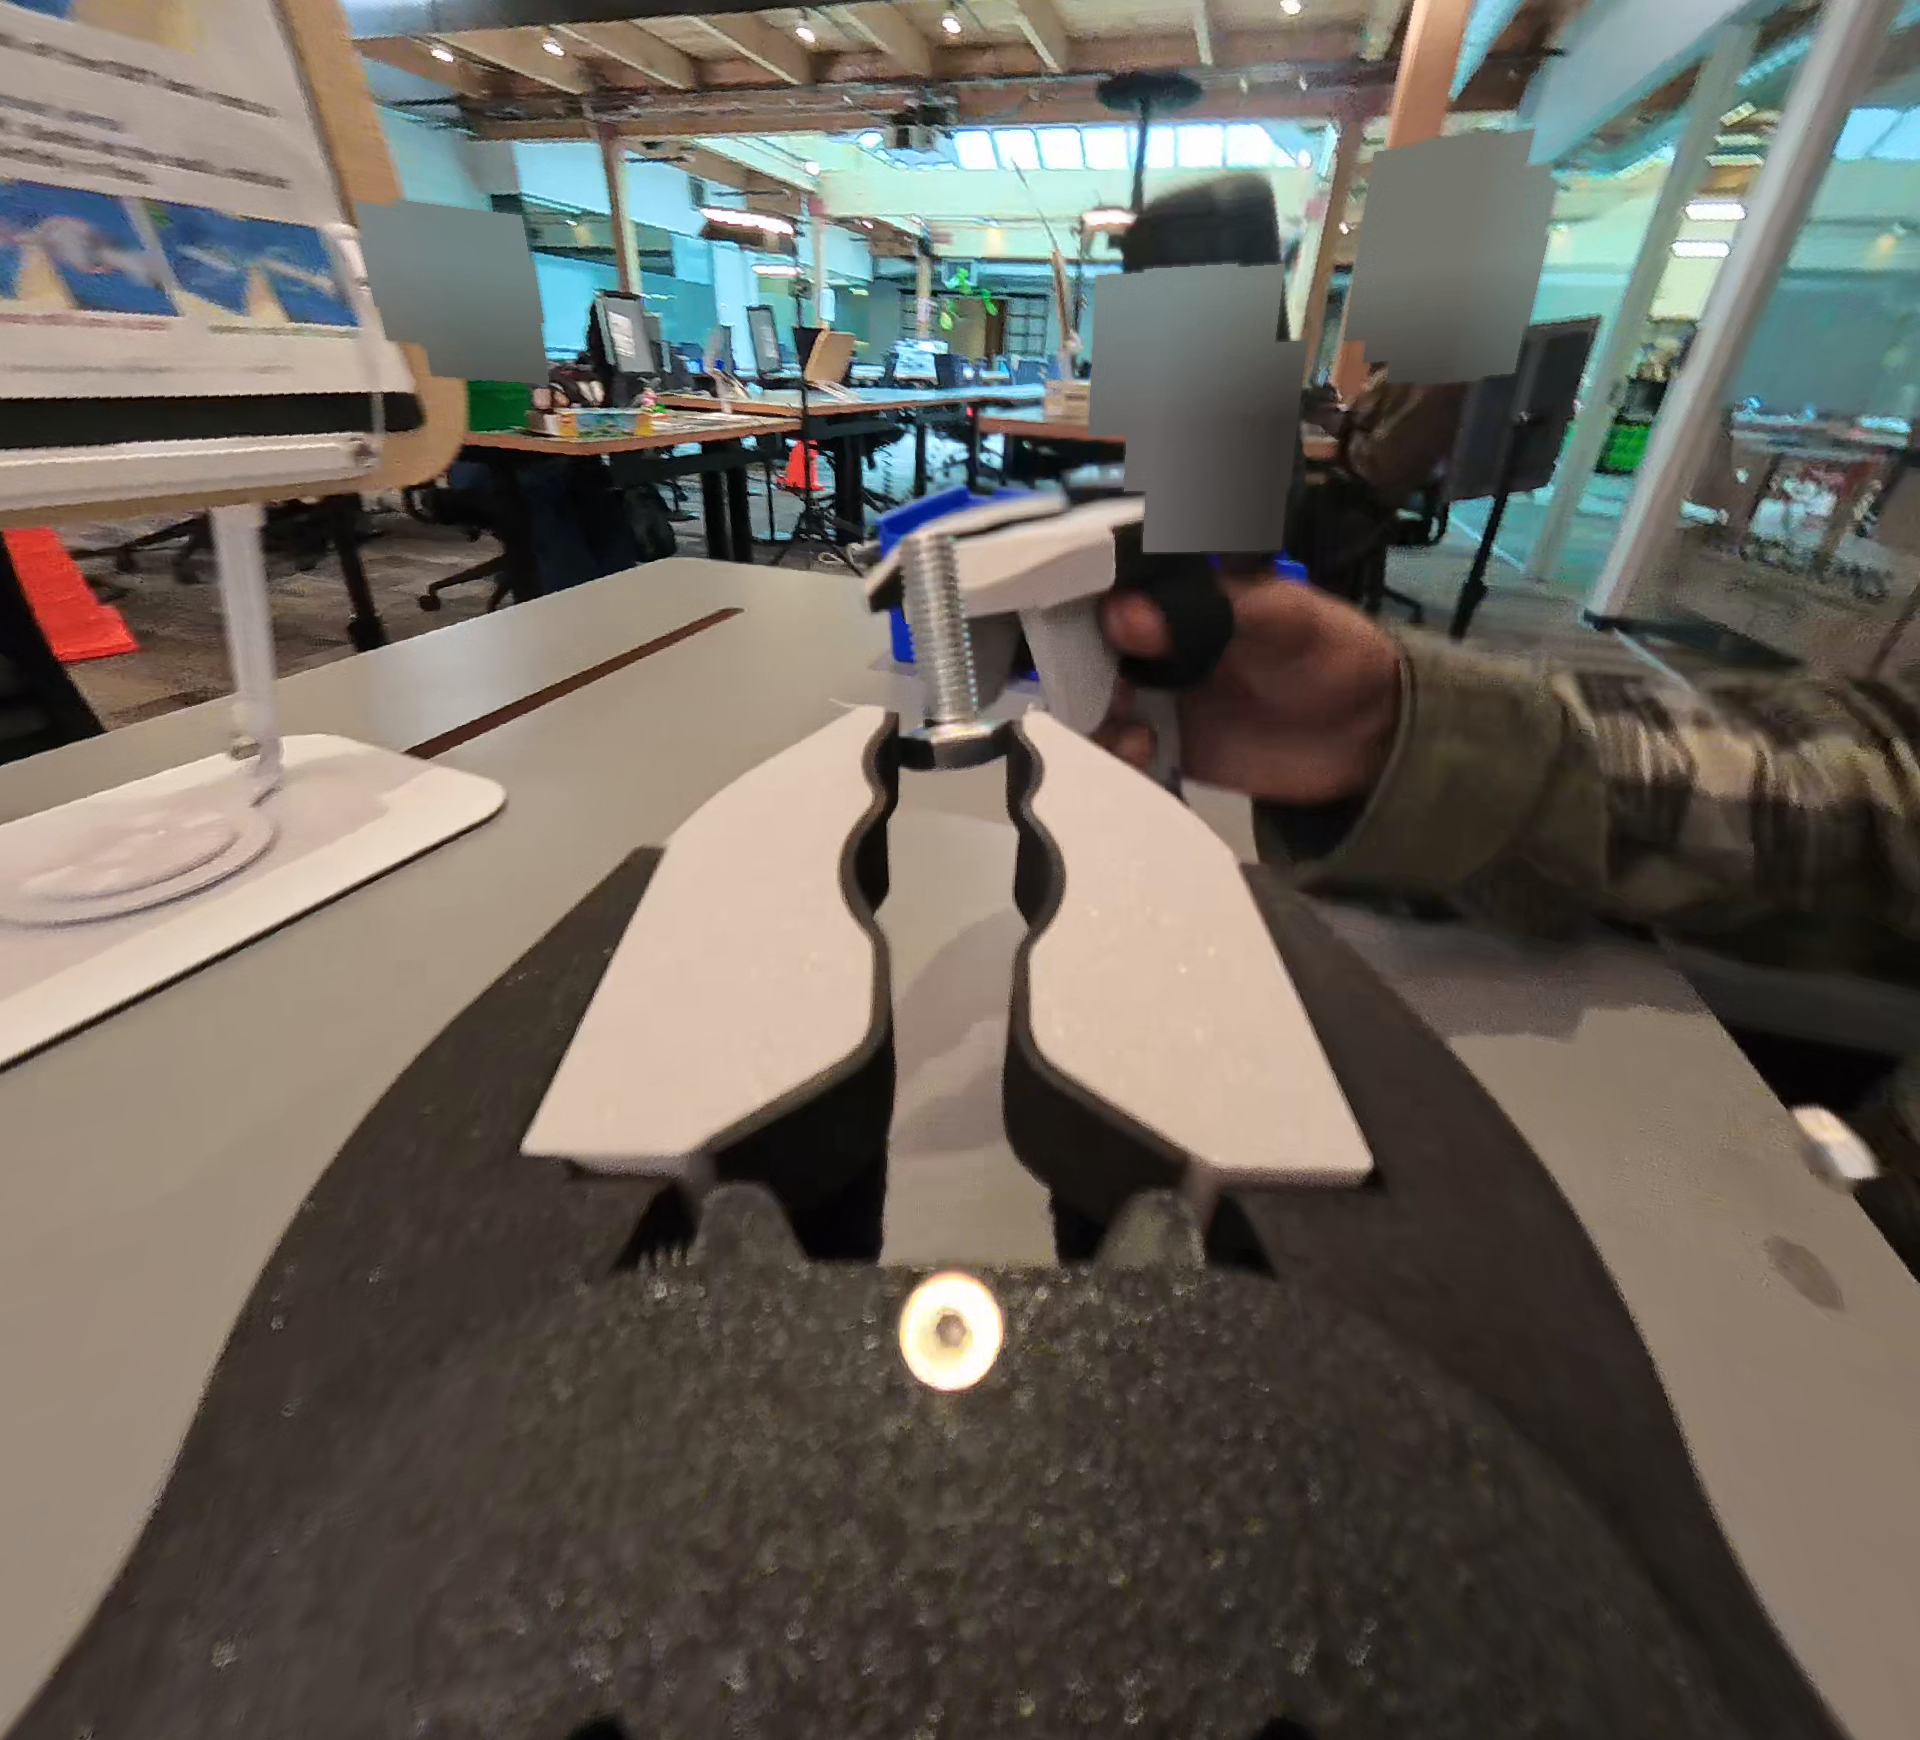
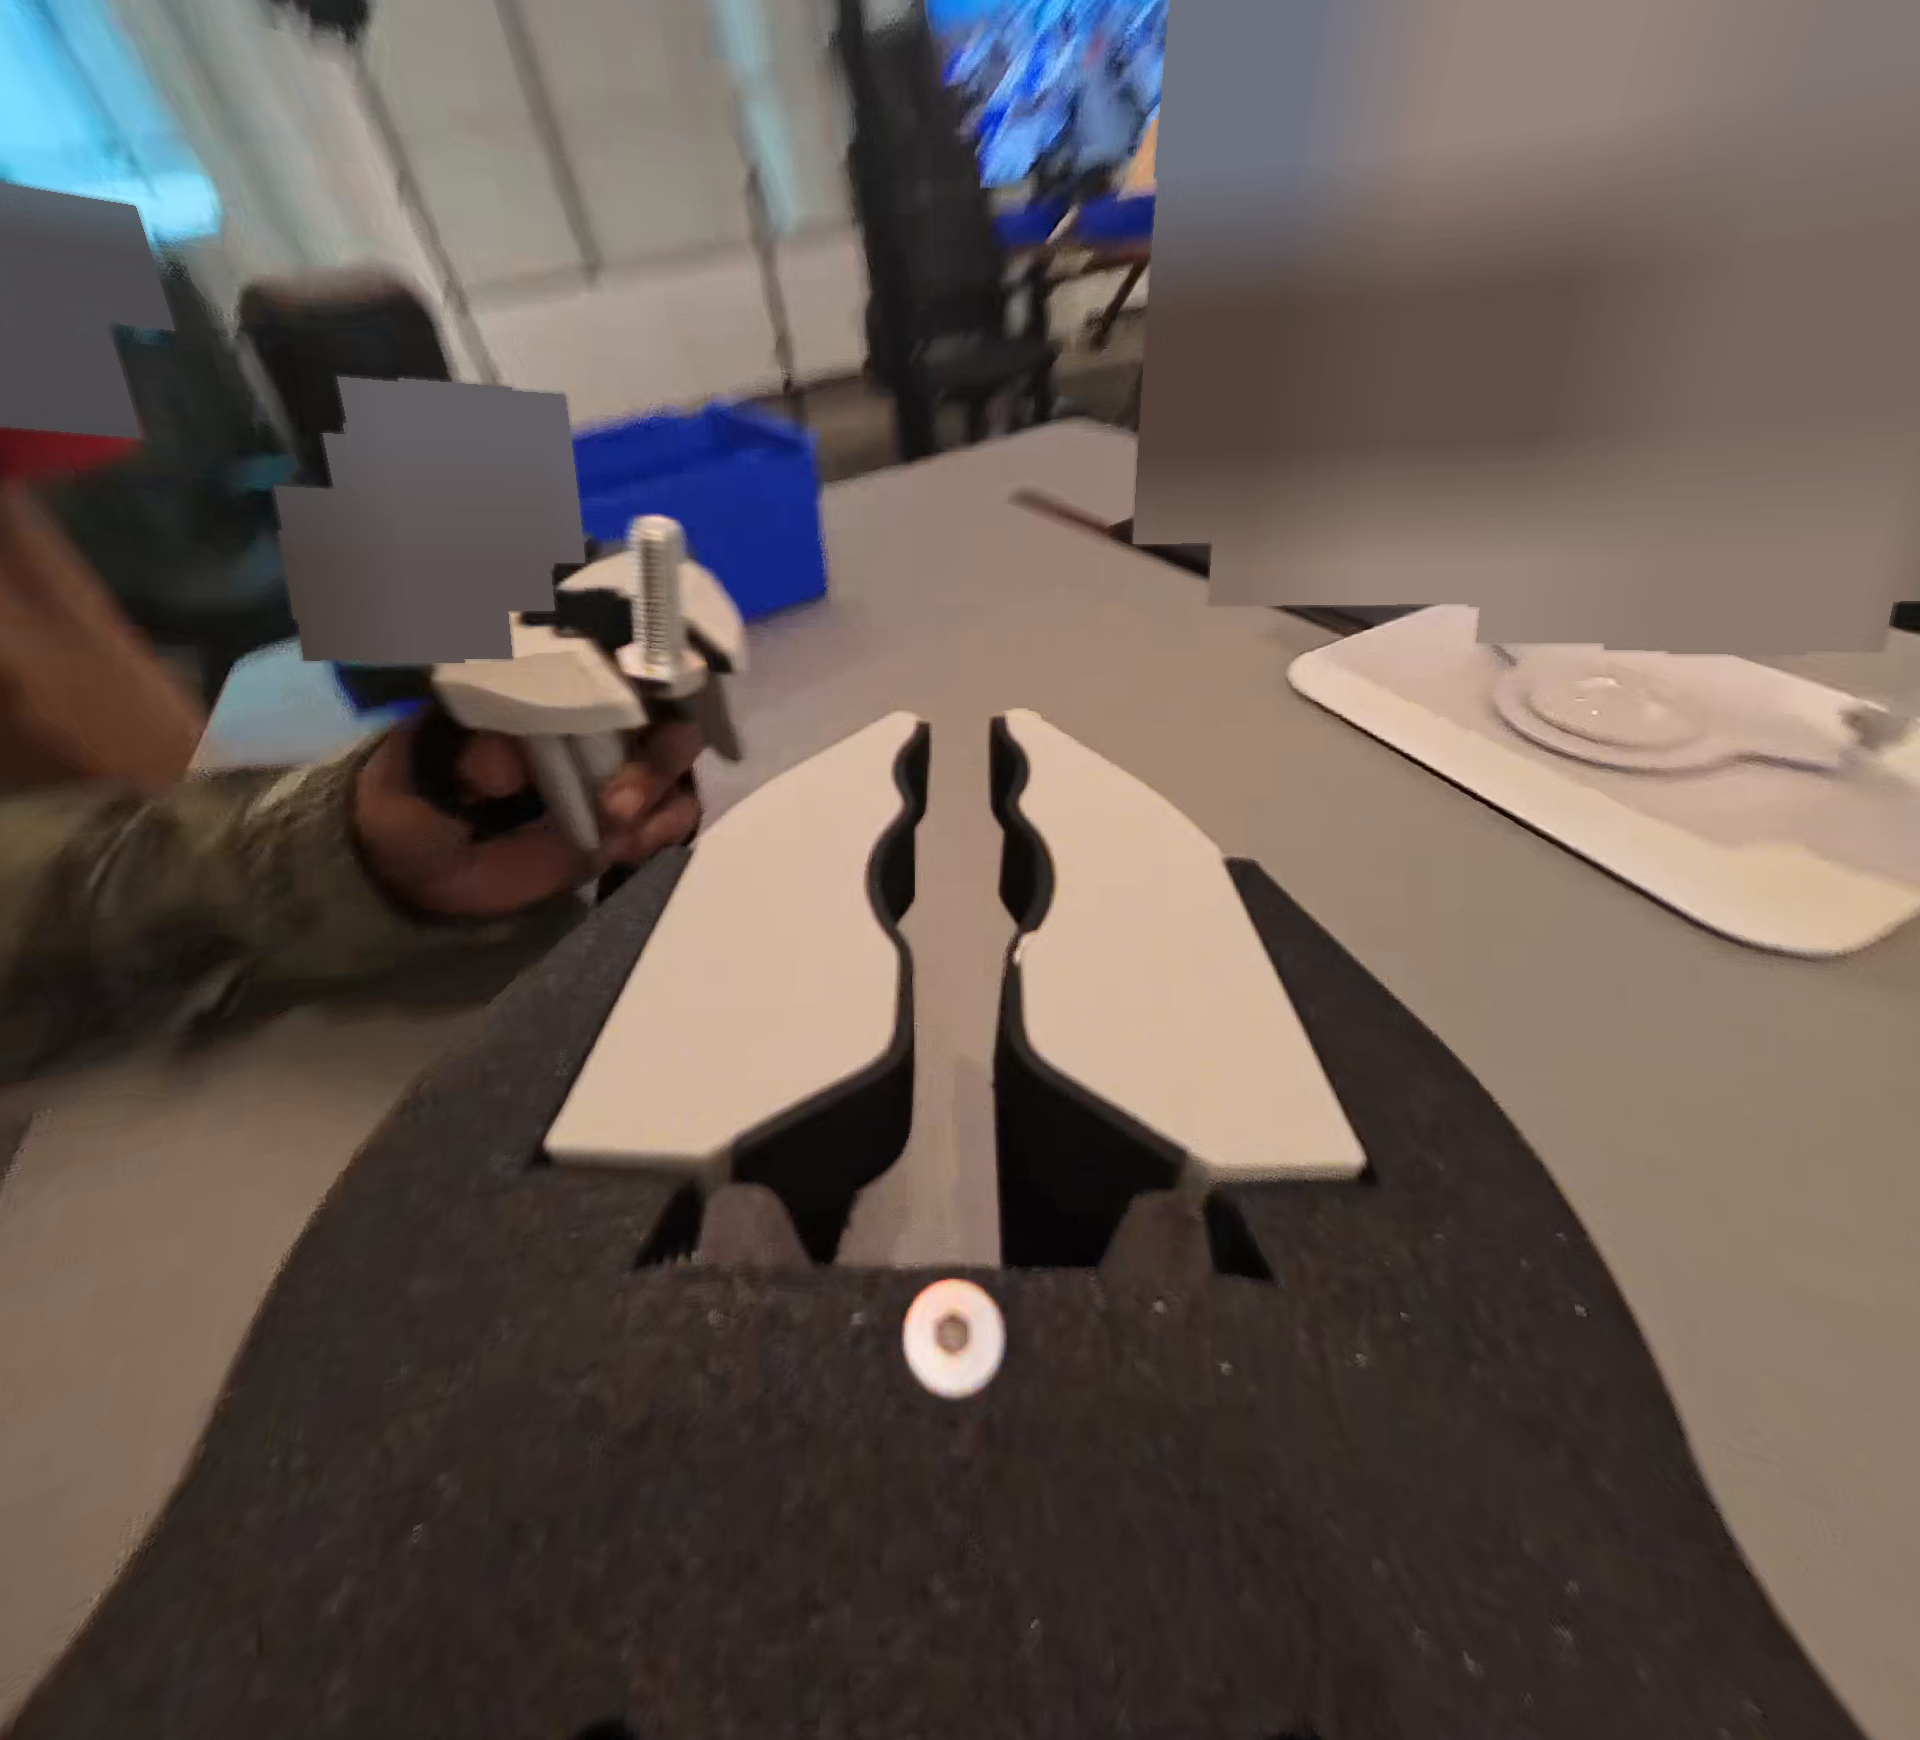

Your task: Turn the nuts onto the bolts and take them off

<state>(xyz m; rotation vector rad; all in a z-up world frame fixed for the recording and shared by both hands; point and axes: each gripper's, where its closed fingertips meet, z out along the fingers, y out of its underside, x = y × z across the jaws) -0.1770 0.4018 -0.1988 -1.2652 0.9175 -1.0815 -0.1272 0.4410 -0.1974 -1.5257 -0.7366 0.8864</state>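
Observation:
My left gripper (image 1: 951,740) is shut on the hex head of a silver bolt (image 1: 940,630). The bolt stands upright between the fingertips, thread pointing up, a little above the grey table (image 1: 312,1223). The right wrist view shows that gripper and the bolt (image 2: 655,594) at the left, held by a hand in a camouflage sleeve. My right gripper (image 2: 958,729) has a narrow gap between its fingers and nothing in it, low over the table. In the left wrist view it (image 1: 997,547) sits just behind the bolt's upper thread. I see no nut on the bolt.
A blue bin (image 2: 717,501) stands behind the bolt. A white stand base (image 1: 260,817) with a clear post and a sign board sits on the table, also in the right wrist view (image 2: 1610,786). A small silvery piece (image 1: 1834,1155) lies near the table's right edge. About 7 cm separates my left fingertips from my right.

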